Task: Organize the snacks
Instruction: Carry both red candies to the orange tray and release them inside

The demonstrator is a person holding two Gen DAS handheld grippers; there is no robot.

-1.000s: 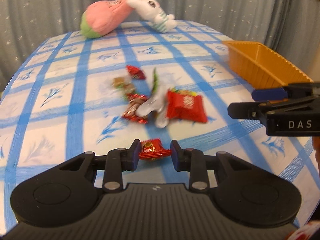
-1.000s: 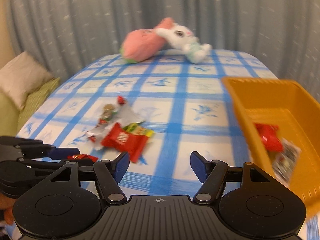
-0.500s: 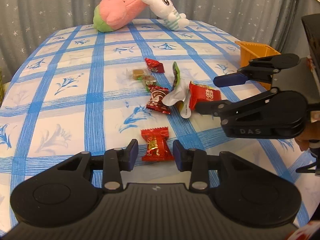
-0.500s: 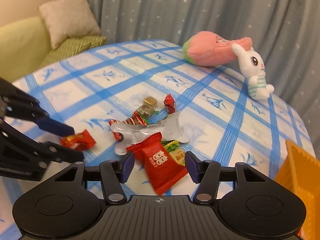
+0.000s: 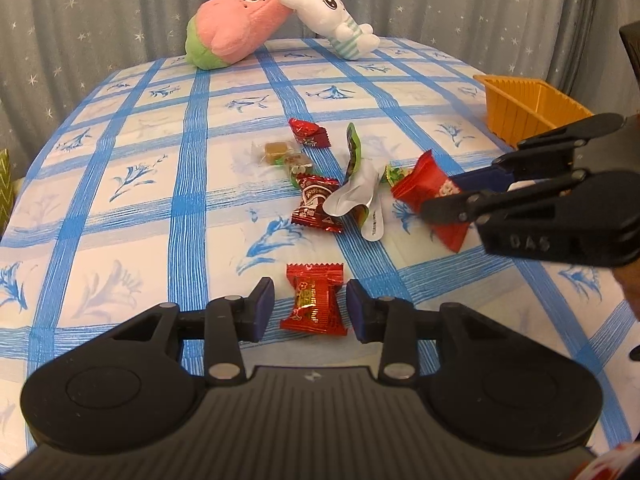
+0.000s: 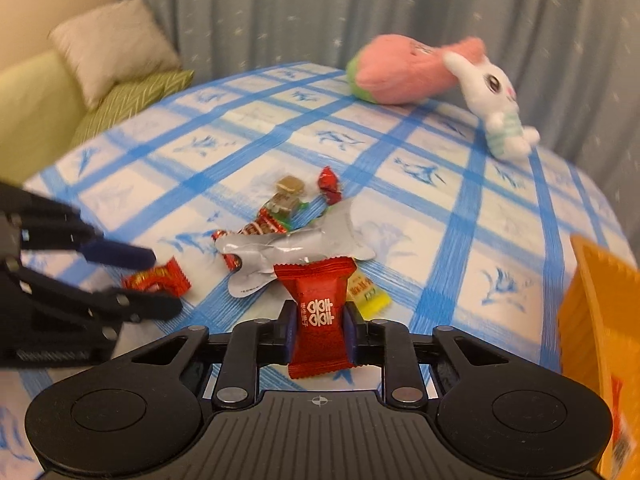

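- The right gripper (image 6: pixel 319 330) is clamped on a red candy packet (image 6: pixel 318 312); its jaws have just been closing, and the pads now press the packet's narrow middle from both sides.
- The packet is glossy red foil with crimped, saw-toothed ends and white characters printed on the front. It stands upright between the pads, its top flaring out above them.
- The left gripper (image 5: pixel 310 310) is released. A small red sweet (image 5: pixel 315 300) with gold print lies flat on the table (image 5: pixel 120 208) between its pads, with a gap on each side.
- The remaining snacks lie in a loose heap near the table's middle: a crumpled silver wrapper (image 6: pixel 288 252), a dark red packet (image 5: pixel 316 208), a clear-wrapped brown sweet (image 5: pixel 276 149), a small red sweet at the far edge (image 5: pixel 308 133) and a yellow-green packet (image 6: pixel 366 294) just behind the held one.
- An orange basket (image 5: pixel 528 106) stands at the table's right side, well apart from the heap.
- A pink plush toy (image 5: pixel 236 28) and a white rabbit plush (image 5: pixel 336 20) lie touching at the far edge.
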